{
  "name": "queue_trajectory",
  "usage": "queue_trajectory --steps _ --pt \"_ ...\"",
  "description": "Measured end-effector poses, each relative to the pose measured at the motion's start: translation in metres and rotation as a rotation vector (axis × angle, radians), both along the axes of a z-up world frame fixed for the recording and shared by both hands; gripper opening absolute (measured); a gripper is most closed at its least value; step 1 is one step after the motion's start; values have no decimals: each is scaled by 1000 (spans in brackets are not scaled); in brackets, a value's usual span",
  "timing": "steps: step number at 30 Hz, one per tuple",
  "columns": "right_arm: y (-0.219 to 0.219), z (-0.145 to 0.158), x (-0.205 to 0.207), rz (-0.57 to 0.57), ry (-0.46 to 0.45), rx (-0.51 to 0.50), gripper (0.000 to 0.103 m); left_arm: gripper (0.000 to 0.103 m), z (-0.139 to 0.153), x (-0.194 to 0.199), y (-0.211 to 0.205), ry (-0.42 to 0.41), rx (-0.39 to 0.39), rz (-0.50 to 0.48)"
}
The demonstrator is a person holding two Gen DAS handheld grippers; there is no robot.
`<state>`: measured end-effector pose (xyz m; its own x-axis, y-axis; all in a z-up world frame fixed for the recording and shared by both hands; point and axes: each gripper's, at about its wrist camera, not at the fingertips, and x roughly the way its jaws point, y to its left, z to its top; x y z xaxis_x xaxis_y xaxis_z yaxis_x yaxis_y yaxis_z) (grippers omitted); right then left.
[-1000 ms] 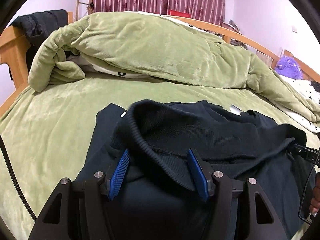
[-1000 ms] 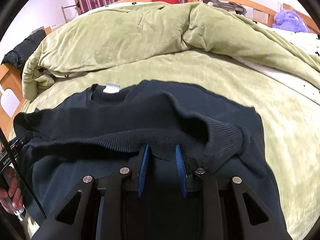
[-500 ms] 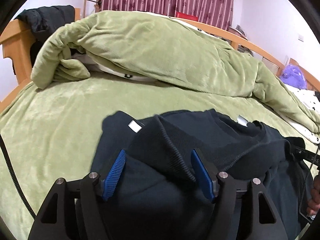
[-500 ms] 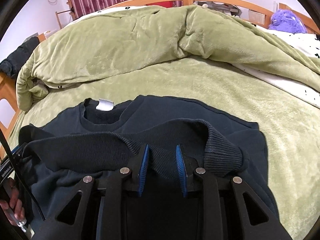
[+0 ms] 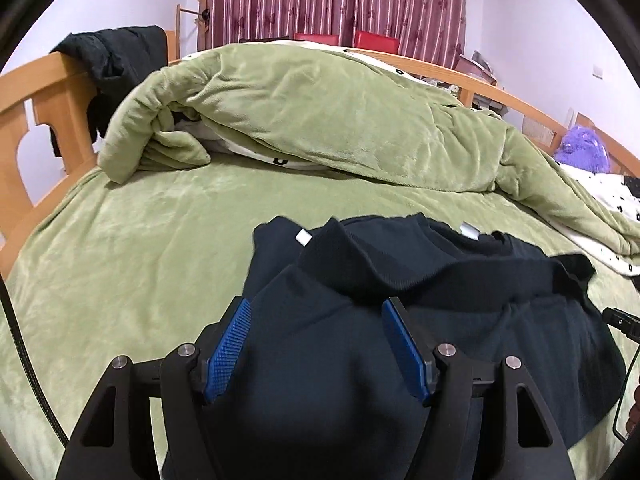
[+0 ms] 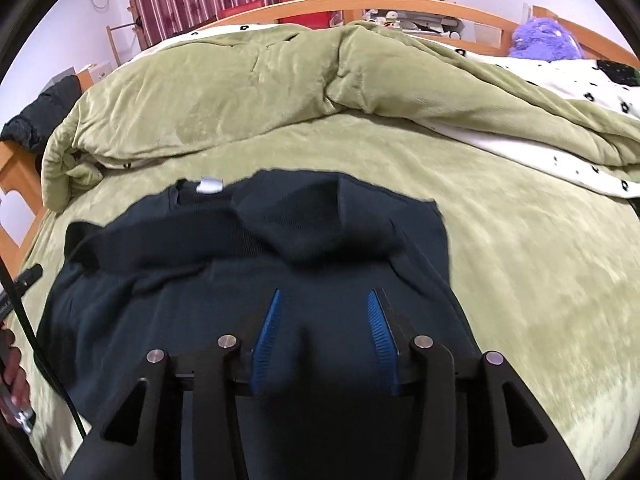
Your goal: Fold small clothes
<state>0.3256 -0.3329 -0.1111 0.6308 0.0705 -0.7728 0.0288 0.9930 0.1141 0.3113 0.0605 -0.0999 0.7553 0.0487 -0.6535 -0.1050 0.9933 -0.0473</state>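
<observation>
- The dark navy sweatshirt lies on the green bedspread, low and centre in both wrist views, its ribbed hem folded up toward the collar label.
- Left gripper stands wide; its blue pads flank a hump of navy cloth without visibly pressing on it, so it appears to hold nothing.
- Right gripper is opening, jaws parting at a moderate gap; smooth navy fabric shows between them, and the pads look clear of it.
- The folded hem sits just beyond both sets of fingertips, above them in each frame, with the garment's body directly under the grippers.
- Risk one: the ribbed pads could snag the soft knit as they pull away, and that would drag the fresh fold back open.
- Risk two: the hem lies uneven, bunched in the middle of the right view and stretched out to a loose corner at left, so the next fold could come out crooked unless it is squared first.
- Risk three: the plush bedspread grips cloth, so any sideways tug may wrinkle the lower layer instead of sliding it.
- A rumpled green duvet heaps across the upper frame, well apart from the work.
</observation>
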Motion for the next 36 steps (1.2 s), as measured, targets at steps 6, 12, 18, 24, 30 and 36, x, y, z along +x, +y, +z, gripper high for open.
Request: queue_trajectory --steps 6,12,18,24,30,36 --pt "-16 -8 -48 -19 27 30 45 66 -4 -43 4 19 -3 18" --pt "-18 -21 -94 -15 48 3 50 66 -27 -87 16 60 -35 41" --pt "-30 -34 -131 -63 62 -17 53 66 -53 -119 30 105 -81 57" --pt "-56 -31 -140 -138 60 -31 58 66 -61 -118 53 109 -130 95" --pt "-76 -46 -119 -192 87 -12 61 66 -74 -96 73 134 -174 129" --pt "-84 -59 -93 -181 104 2 64 66 -87 -73 81 163 -208 107"
